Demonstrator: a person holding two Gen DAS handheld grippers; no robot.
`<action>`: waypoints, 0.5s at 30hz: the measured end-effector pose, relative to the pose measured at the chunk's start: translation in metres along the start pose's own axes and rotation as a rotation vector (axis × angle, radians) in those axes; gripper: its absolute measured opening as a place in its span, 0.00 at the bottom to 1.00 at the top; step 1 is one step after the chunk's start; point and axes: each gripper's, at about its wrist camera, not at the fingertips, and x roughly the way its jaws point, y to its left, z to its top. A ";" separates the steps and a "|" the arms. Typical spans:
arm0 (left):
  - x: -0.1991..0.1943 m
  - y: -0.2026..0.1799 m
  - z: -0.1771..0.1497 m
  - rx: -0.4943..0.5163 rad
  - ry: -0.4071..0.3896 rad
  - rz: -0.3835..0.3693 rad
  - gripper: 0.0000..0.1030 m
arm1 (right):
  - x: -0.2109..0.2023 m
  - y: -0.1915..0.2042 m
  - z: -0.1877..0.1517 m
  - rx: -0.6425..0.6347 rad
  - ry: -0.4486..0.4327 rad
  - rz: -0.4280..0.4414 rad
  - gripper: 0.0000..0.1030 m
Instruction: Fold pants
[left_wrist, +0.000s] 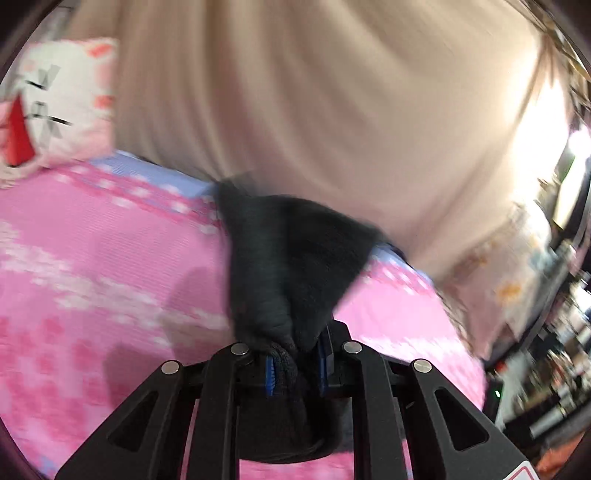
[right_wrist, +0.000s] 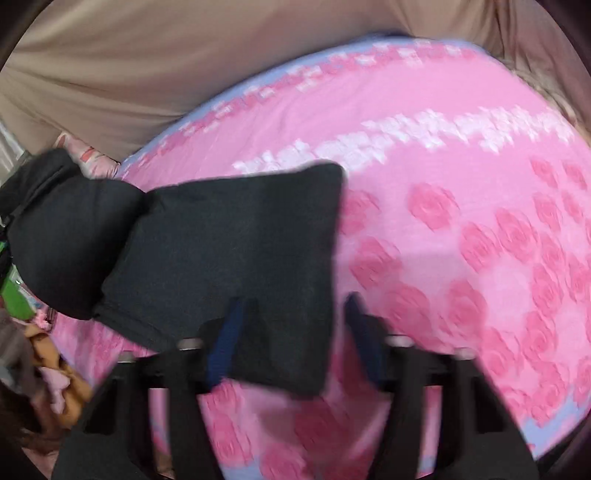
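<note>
Fold is underway, not finished. The pants (right_wrist: 221, 251) are dark and bunched, lying on the bed (right_wrist: 461, 229) over a pink rose-print cover, at 9 o'clock of the right wrist view; one section looks doubled over into a thick pad, with a lumpy end trailing off toward 9 o'clock.

The left gripper (left_wrist: 295, 369) is clamped tight on a gathered wad of the pants (left_wrist: 280, 266), blue fingers (left_wrist: 271, 373) pressing the cloth from both sides, fabric lifted off the bed and running up to 12 o'clock.

The right gripper (right_wrist: 295, 332) has the pants' near edge between its fingers (right_wrist: 225, 339); the view is blurred and the fingers look spread, so the pinch cannot be confirmed by sight, though it reads as nearly closed on the edge.

A cushion (left_wrist: 62, 107) sits at 10 o'clock, a beige curtain (left_wrist: 314, 92) behind.

Left: lay the lifted end over, flatten, square up.
</note>
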 end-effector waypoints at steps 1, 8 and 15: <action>-0.004 0.005 0.002 -0.004 -0.011 0.028 0.14 | -0.004 0.000 0.002 0.003 -0.015 0.007 0.12; -0.012 0.034 0.003 -0.057 -0.044 0.066 0.13 | -0.016 -0.022 0.007 -0.040 0.013 -0.077 0.11; -0.016 0.049 0.006 -0.091 -0.049 0.071 0.13 | -0.045 0.017 0.019 -0.087 -0.158 -0.092 0.26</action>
